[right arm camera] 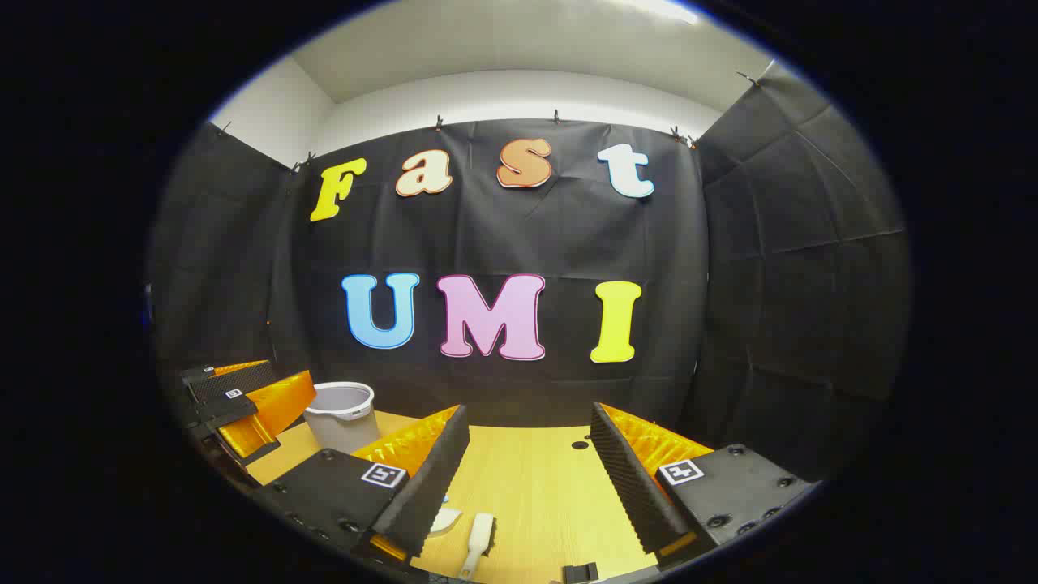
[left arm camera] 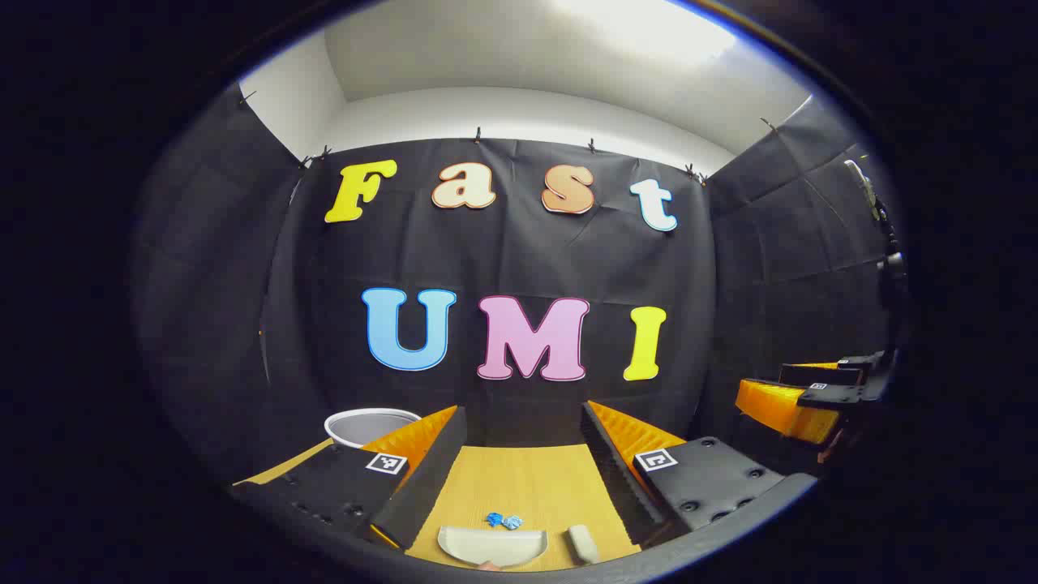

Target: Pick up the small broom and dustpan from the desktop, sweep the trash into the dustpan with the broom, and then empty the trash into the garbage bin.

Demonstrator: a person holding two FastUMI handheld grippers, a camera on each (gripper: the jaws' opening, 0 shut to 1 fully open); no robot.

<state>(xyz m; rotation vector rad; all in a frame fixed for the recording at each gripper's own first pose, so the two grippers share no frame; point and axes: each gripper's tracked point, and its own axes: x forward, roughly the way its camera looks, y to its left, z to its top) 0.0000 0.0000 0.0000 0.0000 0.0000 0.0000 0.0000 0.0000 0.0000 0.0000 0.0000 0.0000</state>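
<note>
Now hovering above the wooden desktop (left arm camera: 527, 478), left gripper (left arm camera: 519, 454) spread wide, grasping nothing; lying below it, dustpan (left arm camera: 492, 545) with blue trash (left arm camera: 503, 521) just behind and broom (left arm camera: 581, 542) beside. Right gripper (right arm camera: 527, 462) likewise gaping, holding nothing, broom (right arm camera: 478, 542) lying between its fingers. Standing far left, garbage bin (right arm camera: 343, 414)

Dustpan (left arm camera: 492, 545) cut off by bottom edge; broom (right arm camera: 477, 542) handle end cropped; trash (left arm camera: 503, 521) too small to identify.
</note>
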